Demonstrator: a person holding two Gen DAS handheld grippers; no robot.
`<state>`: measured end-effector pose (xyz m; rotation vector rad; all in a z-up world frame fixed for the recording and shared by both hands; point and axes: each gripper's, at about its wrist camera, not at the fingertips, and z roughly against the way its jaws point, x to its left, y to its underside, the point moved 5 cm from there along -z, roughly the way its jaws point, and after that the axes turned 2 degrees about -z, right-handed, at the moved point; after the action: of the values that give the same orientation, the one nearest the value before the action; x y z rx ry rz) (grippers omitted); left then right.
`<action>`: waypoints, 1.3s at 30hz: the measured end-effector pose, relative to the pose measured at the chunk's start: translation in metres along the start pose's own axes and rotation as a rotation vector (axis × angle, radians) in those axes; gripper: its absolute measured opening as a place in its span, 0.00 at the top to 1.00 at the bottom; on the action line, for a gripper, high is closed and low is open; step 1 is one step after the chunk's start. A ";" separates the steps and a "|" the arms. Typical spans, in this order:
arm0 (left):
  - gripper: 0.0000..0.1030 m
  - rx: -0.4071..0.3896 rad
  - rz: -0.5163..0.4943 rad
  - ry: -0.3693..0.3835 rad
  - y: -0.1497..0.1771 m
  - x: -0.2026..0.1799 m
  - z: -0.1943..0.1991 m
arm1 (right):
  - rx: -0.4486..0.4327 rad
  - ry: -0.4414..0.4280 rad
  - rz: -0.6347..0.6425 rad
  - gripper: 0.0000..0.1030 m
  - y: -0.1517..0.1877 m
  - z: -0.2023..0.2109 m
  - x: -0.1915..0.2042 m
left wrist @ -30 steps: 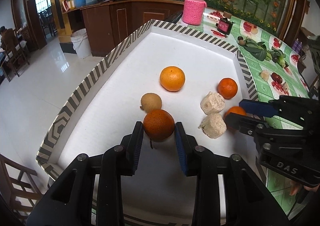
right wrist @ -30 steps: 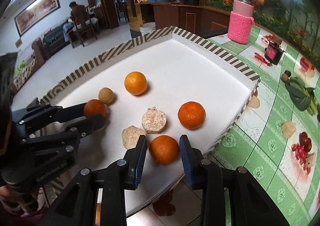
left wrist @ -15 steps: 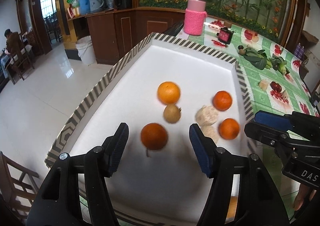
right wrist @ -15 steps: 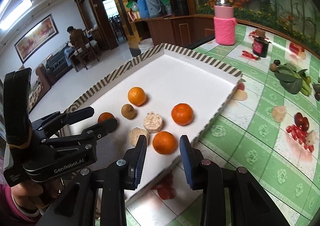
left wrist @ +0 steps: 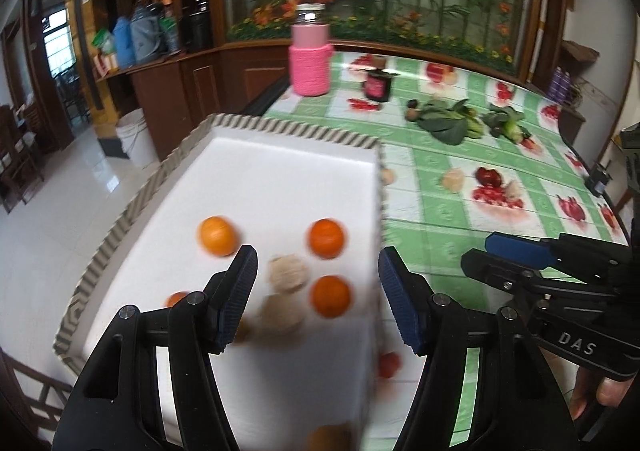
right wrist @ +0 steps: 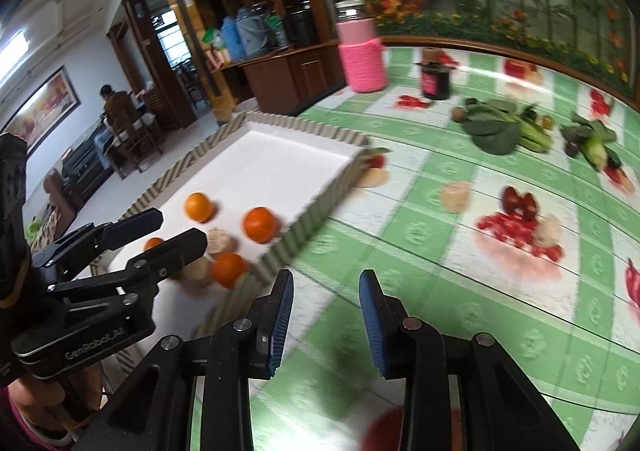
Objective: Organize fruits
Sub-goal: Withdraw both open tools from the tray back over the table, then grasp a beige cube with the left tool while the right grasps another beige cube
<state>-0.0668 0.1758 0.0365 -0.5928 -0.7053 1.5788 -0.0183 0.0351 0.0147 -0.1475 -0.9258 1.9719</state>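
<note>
Both grippers hang above the scene with nothing in them. The left gripper point(left wrist: 316, 291) has its jaws spread wide, empty, hovering over the near end of the white tray point(left wrist: 280, 179). The right gripper point(right wrist: 326, 311) is parted more narrowly, also empty, over the green fruit-print tablecloth point(right wrist: 440, 251), just off the tray's right rim.

The fruit sits clustered at the near end of the tray. An orange point(left wrist: 331, 296) lies nearest, close to the right rim; a second orange point(left wrist: 326, 238) is just beyond it, and a third orange point(left wrist: 217, 236) is toward the left side. Two pale, rough lumps point(left wrist: 288, 274) lie between them, motion-blurred, so what they are cannot be told. A smaller reddish-orange fruit point(left wrist: 176, 298) peeks out left of the left gripper's left finger, near the striped left rim. Everything is roundish, so no long axis constrains the approach.

The relation that matters: the cluster lies straight ahead of and below the left gripper, framed between its open fingers, whereas from the right gripper it lies off to the left, across the rim. The left hand is likely the better placed for the middle fruits, while the right could reach the nearest orange by swinging left over the rim. How the fruit should be arranged is not evident.
</note>
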 end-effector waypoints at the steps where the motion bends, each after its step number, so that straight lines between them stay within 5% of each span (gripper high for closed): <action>1: 0.38 -0.002 -0.010 0.006 -0.002 -0.006 0.000 | -0.002 0.009 -0.010 0.68 0.001 0.003 -0.007; 17: 0.38 0.078 -0.085 0.139 -0.029 -0.089 -0.041 | 0.004 0.112 -0.167 0.68 0.009 0.024 -0.118; 39: 0.39 0.245 -0.082 0.201 -0.060 -0.126 -0.118 | 0.093 0.186 -0.092 0.66 -0.028 -0.022 -0.180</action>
<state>0.0748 0.0676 -0.0022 -0.5246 -0.3741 1.4777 0.1135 -0.0859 -0.0279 -0.2274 -0.7078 1.8767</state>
